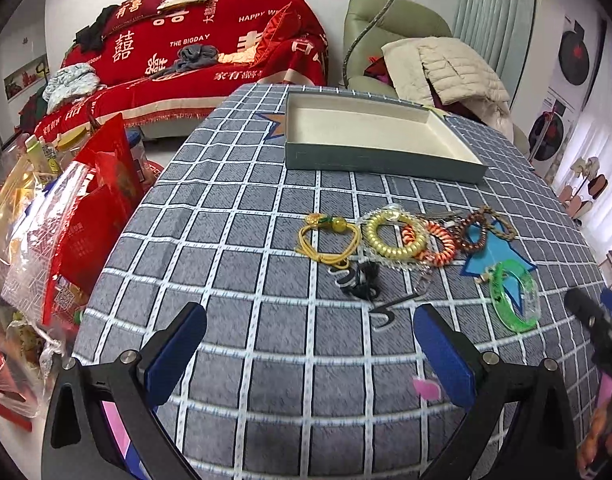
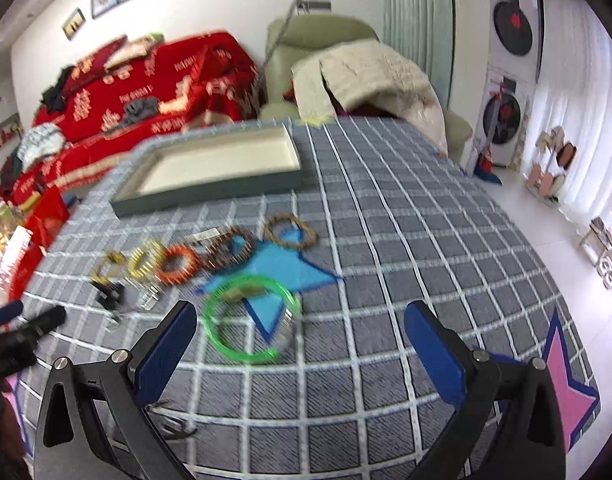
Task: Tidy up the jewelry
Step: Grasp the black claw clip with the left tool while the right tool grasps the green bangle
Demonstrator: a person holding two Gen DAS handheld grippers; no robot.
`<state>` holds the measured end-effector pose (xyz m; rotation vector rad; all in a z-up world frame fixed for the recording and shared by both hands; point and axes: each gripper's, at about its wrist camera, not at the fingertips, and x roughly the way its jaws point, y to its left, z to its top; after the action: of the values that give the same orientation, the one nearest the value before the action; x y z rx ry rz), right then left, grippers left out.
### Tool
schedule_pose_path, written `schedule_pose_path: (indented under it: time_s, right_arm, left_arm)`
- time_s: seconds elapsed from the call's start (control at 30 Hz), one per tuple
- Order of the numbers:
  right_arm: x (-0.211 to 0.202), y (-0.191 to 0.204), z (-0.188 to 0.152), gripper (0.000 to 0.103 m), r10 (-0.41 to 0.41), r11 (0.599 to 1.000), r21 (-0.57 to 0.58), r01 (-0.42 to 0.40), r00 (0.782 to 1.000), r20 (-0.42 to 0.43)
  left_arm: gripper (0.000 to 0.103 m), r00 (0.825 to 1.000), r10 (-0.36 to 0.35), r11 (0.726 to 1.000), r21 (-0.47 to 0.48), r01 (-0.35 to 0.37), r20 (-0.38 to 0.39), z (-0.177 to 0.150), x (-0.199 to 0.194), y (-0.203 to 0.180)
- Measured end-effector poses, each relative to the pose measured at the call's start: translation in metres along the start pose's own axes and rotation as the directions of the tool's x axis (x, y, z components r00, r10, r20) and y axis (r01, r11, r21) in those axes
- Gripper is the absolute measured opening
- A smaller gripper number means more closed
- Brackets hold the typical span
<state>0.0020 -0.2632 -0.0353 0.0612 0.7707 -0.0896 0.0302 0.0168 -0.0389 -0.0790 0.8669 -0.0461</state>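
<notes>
Seen from the left wrist, going left to right across the grey checked tablecloth [image 1: 241, 320]. At nine o'clock, off the table edge, red and clear plastic bags [image 1: 65, 248]. At the bottom, left gripper [image 1: 310, 344] with jaws wide apart, holding nothing, above bare cloth. At twelve o'clock, well behind the jewelry, a shallow open box [image 1: 370, 136] with cream lining, nothing visible inside. At centre, a row of pieces lying flat: yellow cord bracelet [image 1: 328, 238], then gold coil band [image 1: 390, 236] touching an orange coil band [image 1: 436, 246], then brown beaded bracelet [image 1: 476, 230] overlapping a woven brown ring [image 1: 502, 226]. Just below the row, a small black clip [image 1: 358, 280] and a dark hairpin [image 1: 390, 306]. At three o'clock, green bangle [image 1: 514, 300] resting partly on a blue star [image 1: 494, 256] printed in the cloth.

From the right wrist, blurred: right gripper [image 2: 299, 340] also spread open and empty, green bangle [image 2: 249, 320] between its fingers toward the left one, at about eleven o'clock.
</notes>
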Motion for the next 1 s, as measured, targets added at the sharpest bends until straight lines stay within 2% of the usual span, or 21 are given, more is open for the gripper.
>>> schedule_pose_path:
  time_s: [0.2,0.37,0.4,0.43,0.5,0.6,0.67,0.73,0.83,0.87,0.93,1.0]
  right_arm:
    - [0.026,-0.016,-0.003,0.103,0.021,0.999,0.049,-0.016,0.994,-0.104]
    - [0.045,-0.016,0.002,0.101,0.036,0.998,0.053,-0.028,0.985,-0.169]
    - [0.048,-0.014,0.003,0.100,0.040,0.998,0.046,-0.032,0.983,-0.178]
    - [0.051,-0.013,0.005,0.099,0.041,0.999,0.038,-0.034,0.982,-0.184]
    - [0.057,-0.008,0.005,0.092,0.036,0.999,0.018,-0.033,0.979,-0.203]
    - [0.065,-0.002,0.002,0.077,0.044,0.999,0.007,-0.044,0.970,-0.240]
    - [0.068,0.001,-0.002,0.069,0.043,0.999,0.003,-0.044,0.965,-0.259]
    - [0.066,0.006,-0.003,0.059,0.023,0.999,-0.026,-0.030,0.968,-0.252]
    - [0.064,0.009,-0.003,0.041,0.023,0.999,-0.042,-0.035,0.968,-0.249]
    - [0.064,0.009,-0.003,0.030,0.024,0.998,-0.042,-0.035,0.968,-0.248]
    - [0.063,0.008,-0.002,0.018,0.034,0.998,-0.037,-0.044,0.968,-0.247]
    - [0.062,0.007,-0.002,0.011,0.041,0.998,-0.033,-0.051,0.969,-0.245]
  left_arm:
    - [0.103,0.998,-0.033,0.999,-0.032,0.031,-0.054,0.012,0.025,-0.005]
    - [0.103,0.998,-0.026,1.000,-0.016,0.025,-0.064,0.017,0.039,-0.015]
    - [0.095,0.998,-0.023,1.000,-0.011,0.023,-0.065,0.017,0.041,-0.016]
    - [0.093,0.997,-0.023,1.000,-0.007,0.023,-0.076,0.017,0.045,-0.017]
    - [0.093,0.995,-0.025,1.000,-0.012,0.024,-0.094,0.017,0.050,-0.018]
    - [0.082,0.996,-0.013,1.000,0.003,0.013,-0.090,0.016,0.051,-0.021]
    - [0.079,0.996,-0.013,1.000,0.012,0.014,-0.091,0.015,0.052,-0.023]
    - [0.062,0.996,-0.013,1.000,0.021,0.015,-0.087,0.014,0.052,-0.024]
    - [0.044,0.997,-0.020,0.999,0.028,0.023,-0.081,0.012,0.052,-0.023]
    - [0.044,0.996,-0.028,0.999,0.028,0.030,-0.081,0.011,0.051,-0.023]
    - [0.044,0.997,-0.042,0.998,0.033,0.044,-0.070,0.010,0.048,-0.022]
    - [0.044,0.996,-0.061,0.997,0.040,0.063,-0.060,0.009,0.043,-0.021]
